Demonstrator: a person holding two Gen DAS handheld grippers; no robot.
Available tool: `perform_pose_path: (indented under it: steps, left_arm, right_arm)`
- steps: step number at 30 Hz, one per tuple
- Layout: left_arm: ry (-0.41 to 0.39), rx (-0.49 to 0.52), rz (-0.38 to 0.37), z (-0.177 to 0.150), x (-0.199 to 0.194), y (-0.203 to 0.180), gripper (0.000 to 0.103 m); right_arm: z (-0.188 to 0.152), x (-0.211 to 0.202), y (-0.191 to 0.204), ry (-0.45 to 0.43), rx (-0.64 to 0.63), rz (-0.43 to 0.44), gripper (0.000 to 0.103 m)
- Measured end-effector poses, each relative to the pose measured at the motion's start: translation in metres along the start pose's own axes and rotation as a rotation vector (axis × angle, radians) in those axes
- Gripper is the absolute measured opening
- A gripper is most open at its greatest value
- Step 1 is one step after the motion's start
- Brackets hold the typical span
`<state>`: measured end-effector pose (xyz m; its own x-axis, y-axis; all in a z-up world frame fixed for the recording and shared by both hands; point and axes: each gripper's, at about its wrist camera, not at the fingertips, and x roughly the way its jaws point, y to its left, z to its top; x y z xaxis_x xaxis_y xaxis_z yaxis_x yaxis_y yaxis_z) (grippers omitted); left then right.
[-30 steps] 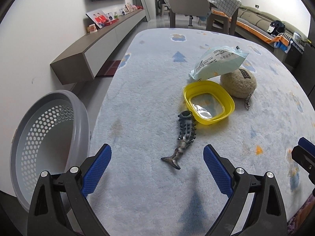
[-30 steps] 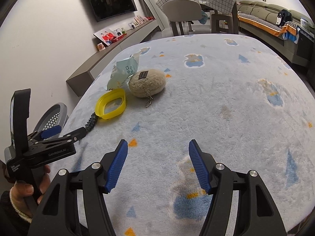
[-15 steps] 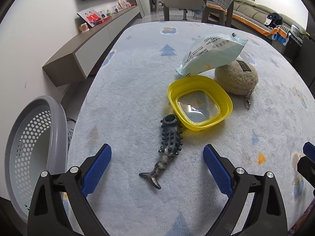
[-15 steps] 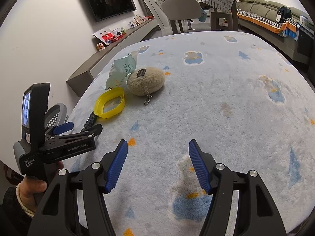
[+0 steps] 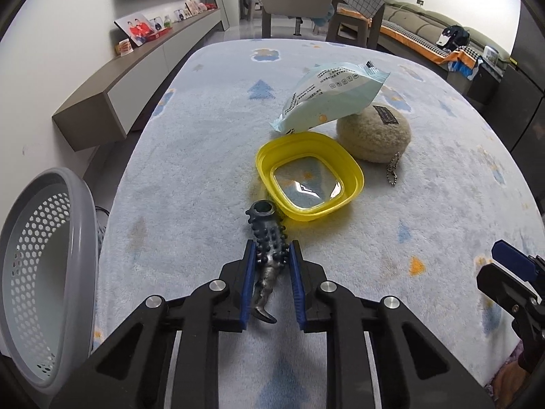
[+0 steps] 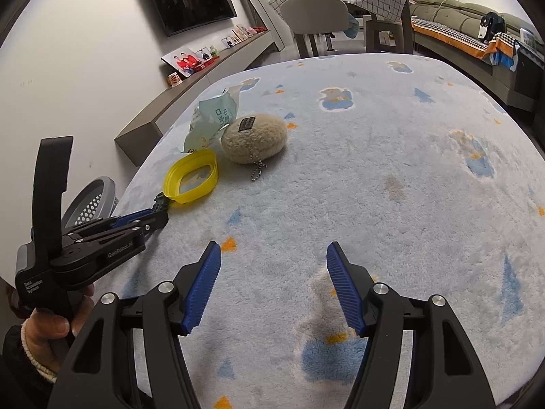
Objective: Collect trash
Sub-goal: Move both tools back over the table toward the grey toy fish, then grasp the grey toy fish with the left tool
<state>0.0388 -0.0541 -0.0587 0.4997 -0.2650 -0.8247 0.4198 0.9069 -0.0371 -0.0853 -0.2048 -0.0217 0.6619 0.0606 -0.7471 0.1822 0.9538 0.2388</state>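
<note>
Left wrist view: the left gripper point(image 5: 271, 262) at lower centre has its jaws nearly closed on the knobbly grey fish toy point(image 5: 268, 253), which lies on the rug point(image 5: 190, 156) touching the yellow bowl point(image 5: 308, 179). The grip sits on a tapering, bumpy body, so the toy may twist or slip out on the way to the grey basket point(image 5: 44, 272) at the left edge.

Right wrist view: the right gripper point(image 6: 272, 284) hangs wide open at bottom centre, holding nothing. The toy point(image 6: 159, 204) is at middle left.
</note>
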Motion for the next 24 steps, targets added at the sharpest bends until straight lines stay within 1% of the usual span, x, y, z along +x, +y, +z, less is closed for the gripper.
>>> perform_pose_path:
  steps: [4, 9, 17, 24]
  left_arm:
    - [-0.011, -0.001, 0.009, -0.007, -0.012, 0.006, 0.020]
    - [-0.046, -0.021, 0.030, -0.012, -0.035, 0.025, 0.020]
    - [-0.111, -0.071, 0.107, -0.015, -0.071, 0.074, 0.020]
    - [-0.147, -0.103, 0.184, -0.011, -0.085, 0.114, 0.020]
  right_arm:
    - [0.000, 0.001, 0.004, 0.004, -0.006, -0.003, 0.062]
    - [0.001, 0.002, 0.014, 0.010, -0.020, 0.002, 0.062]
    - [0.010, 0.016, 0.044, 0.029, -0.071, 0.021, 0.062]
    - [0.031, 0.044, 0.081, 0.042, -0.139, 0.023, 0.063]
